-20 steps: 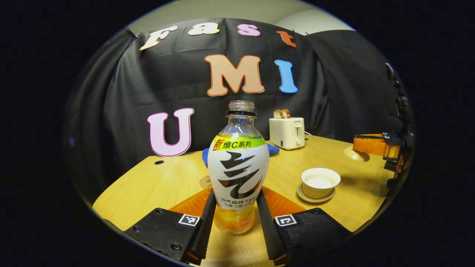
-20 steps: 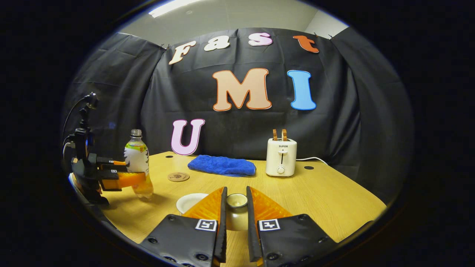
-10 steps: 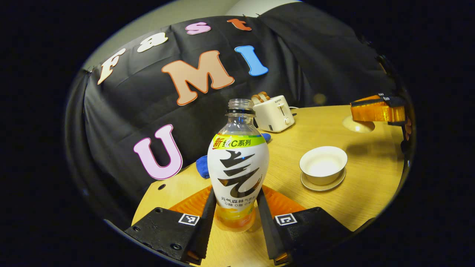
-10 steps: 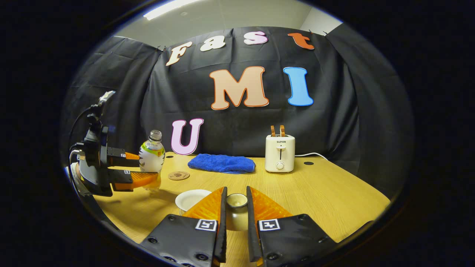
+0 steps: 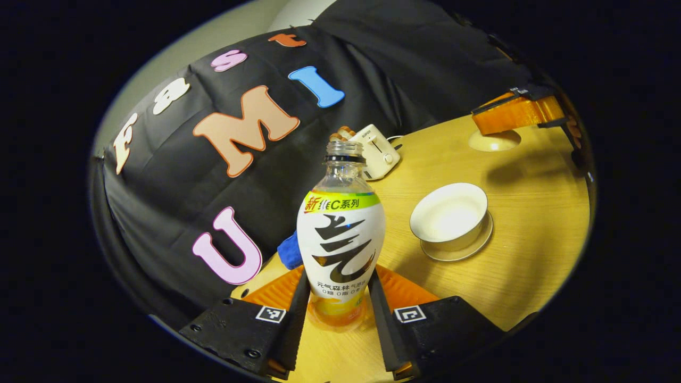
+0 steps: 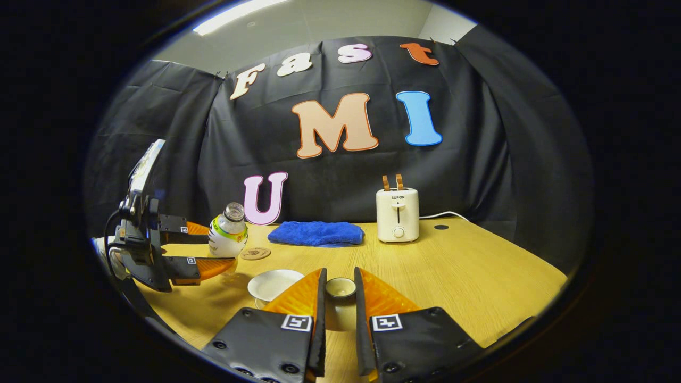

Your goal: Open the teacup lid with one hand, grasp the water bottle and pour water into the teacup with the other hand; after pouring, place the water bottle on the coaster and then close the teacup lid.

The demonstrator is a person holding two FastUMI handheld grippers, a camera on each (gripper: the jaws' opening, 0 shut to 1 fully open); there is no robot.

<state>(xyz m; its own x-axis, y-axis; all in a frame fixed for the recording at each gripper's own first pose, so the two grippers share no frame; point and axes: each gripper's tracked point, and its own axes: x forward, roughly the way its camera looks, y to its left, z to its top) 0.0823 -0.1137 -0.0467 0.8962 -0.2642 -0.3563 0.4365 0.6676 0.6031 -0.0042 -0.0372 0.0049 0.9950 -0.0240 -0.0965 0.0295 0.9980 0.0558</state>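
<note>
My left gripper [image 5: 336, 314] is clamped on the lower body of the water bottle [image 5: 340, 239], both fingers pressing its sides, with the open neck leaning toward the teacup [image 5: 449, 215]. The bottle is uncapped and looks only partly full, so I judge it light, thin-walled and a bit slick; this low hold seems right, but squeezing harder could buckle it. My right gripper [image 6: 338, 303] is closed on the knob of the teacup lid [image 6: 340, 290], held off to the side of the cup. The cup sits open on its saucer [image 5: 462, 246] on the surface [image 5: 532, 223]. It's fragile, so the neck must not knock its rim. The coaster [image 6: 255, 253] lies behind the cup, near the blue cloth [image 6: 316, 234].
</note>
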